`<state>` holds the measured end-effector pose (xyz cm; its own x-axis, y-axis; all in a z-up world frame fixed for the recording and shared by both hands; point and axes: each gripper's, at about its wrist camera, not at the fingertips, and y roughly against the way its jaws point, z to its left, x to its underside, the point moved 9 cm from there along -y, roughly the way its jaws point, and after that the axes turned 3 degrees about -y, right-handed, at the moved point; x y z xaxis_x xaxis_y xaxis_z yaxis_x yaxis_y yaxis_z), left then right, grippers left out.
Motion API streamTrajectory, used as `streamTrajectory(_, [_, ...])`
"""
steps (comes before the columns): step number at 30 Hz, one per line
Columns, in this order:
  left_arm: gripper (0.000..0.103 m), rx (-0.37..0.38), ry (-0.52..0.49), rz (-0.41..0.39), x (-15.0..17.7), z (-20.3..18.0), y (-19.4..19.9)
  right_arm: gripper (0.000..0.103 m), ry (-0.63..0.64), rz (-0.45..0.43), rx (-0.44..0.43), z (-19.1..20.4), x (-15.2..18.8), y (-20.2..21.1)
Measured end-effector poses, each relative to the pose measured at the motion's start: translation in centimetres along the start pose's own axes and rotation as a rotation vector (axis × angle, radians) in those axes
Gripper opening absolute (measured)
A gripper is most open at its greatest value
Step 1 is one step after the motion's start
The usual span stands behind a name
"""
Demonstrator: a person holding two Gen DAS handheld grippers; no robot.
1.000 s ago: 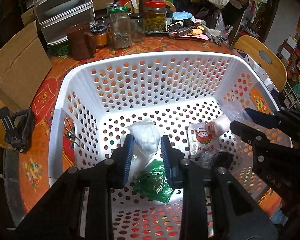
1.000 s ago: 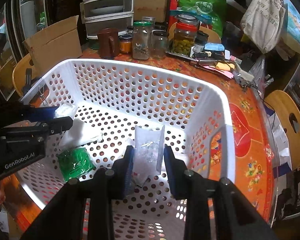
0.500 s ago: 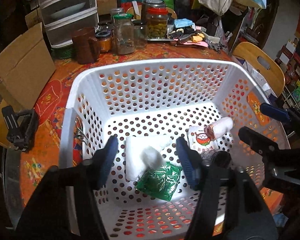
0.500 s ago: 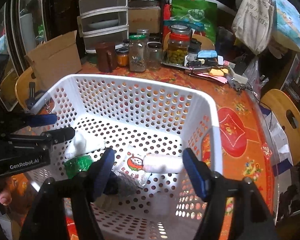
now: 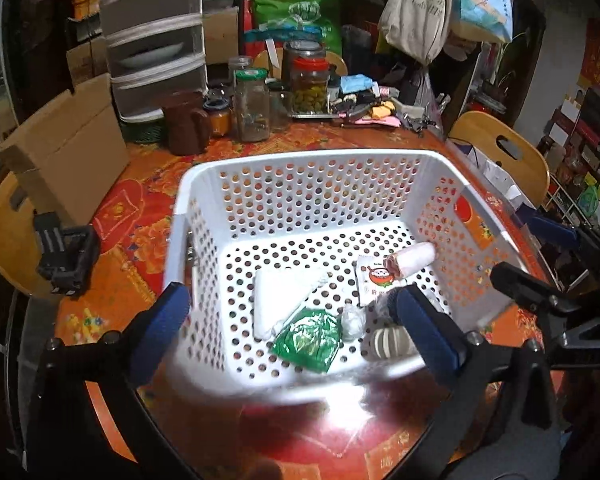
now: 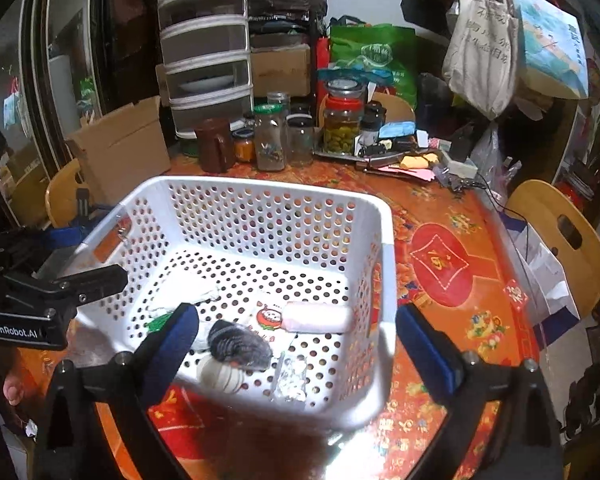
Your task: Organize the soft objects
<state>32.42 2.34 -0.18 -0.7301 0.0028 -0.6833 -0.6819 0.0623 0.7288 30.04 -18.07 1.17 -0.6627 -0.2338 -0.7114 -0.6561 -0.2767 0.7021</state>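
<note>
A white perforated basket point(image 5: 300, 160) point(image 6: 384, 280) stands on the red patterned table. Inside lie a folded white cloth point(image 5: 284, 288), a green packet point(image 5: 308, 340) point(image 6: 158, 322), a white snack packet with a red cartoon point(image 5: 374, 280) point(image 6: 270, 320), a pink-white roll point(image 5: 414, 258) point(image 6: 318, 317), a grey knit item point(image 6: 238, 346), a round white ribbed thing point(image 5: 388, 342) point(image 6: 220, 376) and a clear bag point(image 6: 290, 378). My left gripper point(image 5: 296, 332) is open and empty, above the basket's near rim. My right gripper point(image 6: 296, 342) is open and empty, above the basket's near right corner.
Glass jars point(image 5: 252, 106) point(image 6: 342, 128), a brown mug point(image 5: 186, 126) and a drawer unit point(image 6: 206, 60) stand behind the basket. A cardboard box point(image 5: 64, 152) leans at the left. Wooden chairs point(image 5: 500, 160) point(image 6: 556, 232) stand at the right. A black clamp point(image 5: 66, 258) sits left of the basket.
Both grippers opened, dropping a white cloth and a clear bag into the basket, then pulled back and up. The jaws now stand wide apart and empty.
</note>
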Motion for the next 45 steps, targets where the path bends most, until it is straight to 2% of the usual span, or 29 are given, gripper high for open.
streamTrajectory(5, [0.103,0.012,-0.026,-0.081,1.4,-0.6,5.5,0.099,-0.003,-0.030,0.038,0.6,1.4,3.8])
streamTrajectory(10, [0.103,-0.015,-0.036,-0.187,3.5,-1.1,12.2,0.099,0.018,-0.151,0.030,2.0,3.0,9.9])
streamTrajectory(13, [0.103,0.020,-0.037,-0.238,5.1,-1.7,15.8,0.099,0.040,-0.191,0.066,2.7,4.5,13.2])
streamTrajectory(14, [0.103,0.021,-0.038,-0.252,5.7,-1.9,16.8,0.099,0.040,-0.188,0.064,2.9,4.9,13.8])
streamTrajectory(18, [0.103,0.004,-0.041,-0.326,8.9,-2.3,22.1,0.099,0.019,-0.216,-0.042,4.9,7.5,17.8])
streamTrajectory(22, [0.103,-0.033,-0.020,-0.387,12.3,-2.2,27.0,0.102,0.028,-0.292,-0.040,6.4,10.2,22.0])
streamTrajectory(25, [0.103,-0.040,0.005,-0.381,14.7,-2.6,28.7,0.102,0.043,-0.328,-0.031,7.7,12.3,24.9])
streamTrajectory(28, [0.103,-0.025,-0.032,-0.344,16.8,-4.2,28.6,0.103,0.042,-0.382,-0.012,8.3,13.4,26.6])
streamTrajectory(30, [0.103,0.015,-0.018,-0.312,17.6,-4.4,27.7,0.103,-0.019,-0.387,-0.005,7.8,13.9,26.7])
streamTrajectory(33, [0.103,-0.003,0.003,-0.314,17.1,-3.9,26.3,0.103,-0.043,-0.312,0.006,6.8,13.8,24.5])
streamTrajectory(35, [0.103,-0.075,0.011,-0.319,16.7,-2.9,25.3,0.103,-0.057,-0.266,0.005,6.1,13.5,22.6])
streamTrajectory(40, [0.103,-0.076,0.014,-0.303,15.6,-2.1,22.7,0.103,-0.073,-0.199,0.031,4.9,13.0,18.4])
streamTrajectory(45, [0.103,-0.077,0.021,-0.288,15.6,-1.6,21.5,0.103,-0.073,-0.175,0.018,5.2,13.6,17.1])
